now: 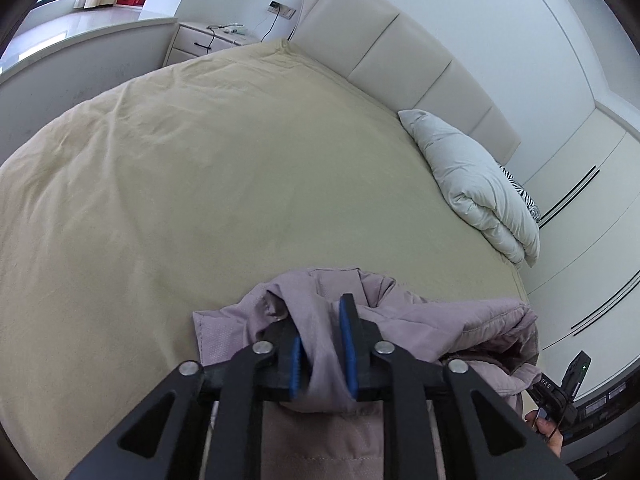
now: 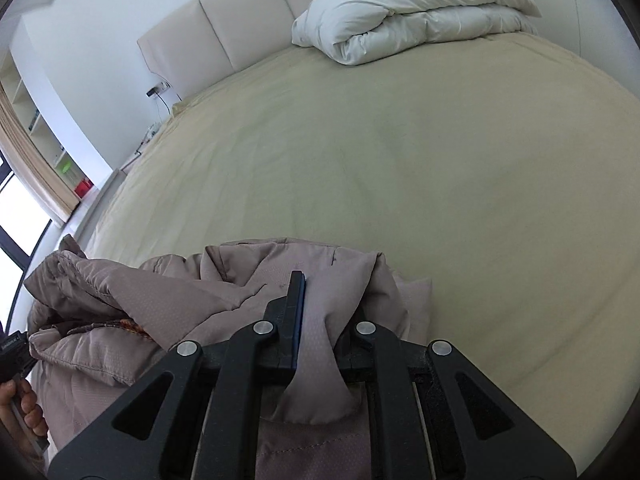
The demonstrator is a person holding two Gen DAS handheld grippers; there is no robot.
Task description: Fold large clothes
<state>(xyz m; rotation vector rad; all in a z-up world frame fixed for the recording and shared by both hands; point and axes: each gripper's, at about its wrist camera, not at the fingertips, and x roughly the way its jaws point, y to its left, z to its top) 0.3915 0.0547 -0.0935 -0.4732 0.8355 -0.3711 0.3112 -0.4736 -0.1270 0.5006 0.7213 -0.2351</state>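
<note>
- The jacket, a mauve padded one, sits bunched at the bottom of both views on the near edge of the bed; no fold is made yet, and spreading it flat comes first, I judge.
- My left gripper has a fold of it between the blue pads, jaws part open; I cannot tell if they press.
- My right gripper is nearly closed, pinching a band of the cloth.
- The shell is matte, finely dotted, quilted and puffy (a patterned lining shows at left in the right view).
- The sheet is smooth beige; a plump white duvet lies folded at upper right.
</note>
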